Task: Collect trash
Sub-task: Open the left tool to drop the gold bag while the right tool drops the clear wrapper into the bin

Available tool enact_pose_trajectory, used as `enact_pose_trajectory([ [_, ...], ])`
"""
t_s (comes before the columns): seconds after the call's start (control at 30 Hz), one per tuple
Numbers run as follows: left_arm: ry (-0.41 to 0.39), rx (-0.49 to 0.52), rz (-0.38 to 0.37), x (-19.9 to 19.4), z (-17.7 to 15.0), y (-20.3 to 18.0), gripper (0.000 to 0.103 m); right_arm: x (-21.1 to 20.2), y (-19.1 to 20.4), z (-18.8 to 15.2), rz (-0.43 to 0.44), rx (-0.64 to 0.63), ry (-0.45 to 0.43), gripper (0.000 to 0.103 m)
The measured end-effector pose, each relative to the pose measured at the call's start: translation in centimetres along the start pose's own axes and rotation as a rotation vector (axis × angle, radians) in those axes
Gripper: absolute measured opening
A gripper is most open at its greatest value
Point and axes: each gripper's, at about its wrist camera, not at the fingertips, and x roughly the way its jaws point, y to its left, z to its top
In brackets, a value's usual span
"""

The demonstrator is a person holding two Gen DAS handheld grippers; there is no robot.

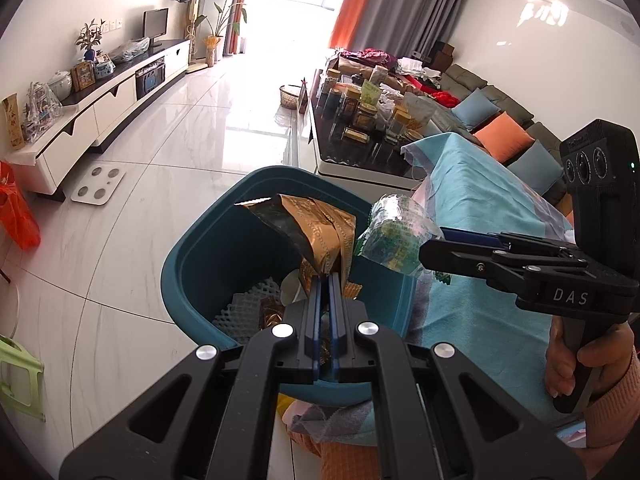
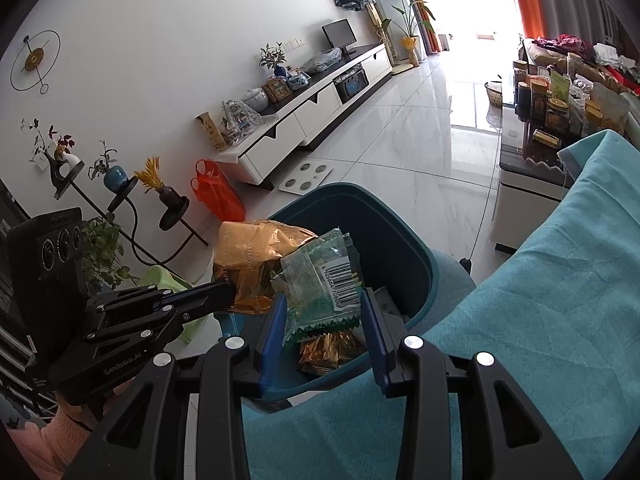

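a teal plastic bin sits on the white tiled floor, pressed against a surface draped in a teal cloth on its right. inside the bin lie a white foam net, a gold wrapper and other scraps that are hard to tell apart. over the bin's open mouth, the left tool has its narrow blue-lined jaws pinched tight on the lower edge of a crumpled gold and black wrapper, which hangs above the bin. just to its right, the right tool holds a clear and green wrapper with a barcode between jaws standing partly apart, also over the bin, with the two wrappers touching or nearly so. both tools slant downward toward the bin. further left in the room, a long white tv cabinet runs along the wall, with a white bathroom scale and an orange plastic bag on the floor before it. to the right, a dark tabletop is crowded with jars and packets, and beyond it stands a grey sofa with blue and orange cushions. a hand in a pink sleeve grips the right tool's handle.
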Motion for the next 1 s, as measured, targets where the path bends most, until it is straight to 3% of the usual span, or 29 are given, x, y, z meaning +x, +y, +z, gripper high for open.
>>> enact_pose_trajectory([
  [0.47,0.04,-0.039,0.004,2.4,0.3,0.7,0.007,1.5,0.3,0.8,-0.018,-0.005,0.035,0.039],
  [0.6,0.048,-0.045,-0.003,3.2,0.5,0.6,0.013,1.3,0.1,0.6,-0.018,0.0,0.034,0.039],
  [0.77,0.048,-0.048,-0.002,3.6,0.4,0.5,0.014,1.1,-0.2,0.5,-0.009,0.015,0.025,0.039],
  [1.0,0.004,-0.026,0.012,2.1,0.4,-0.5,0.04,0.1,-0.7,0.1,0.007,0.03,0.008,0.039],
])
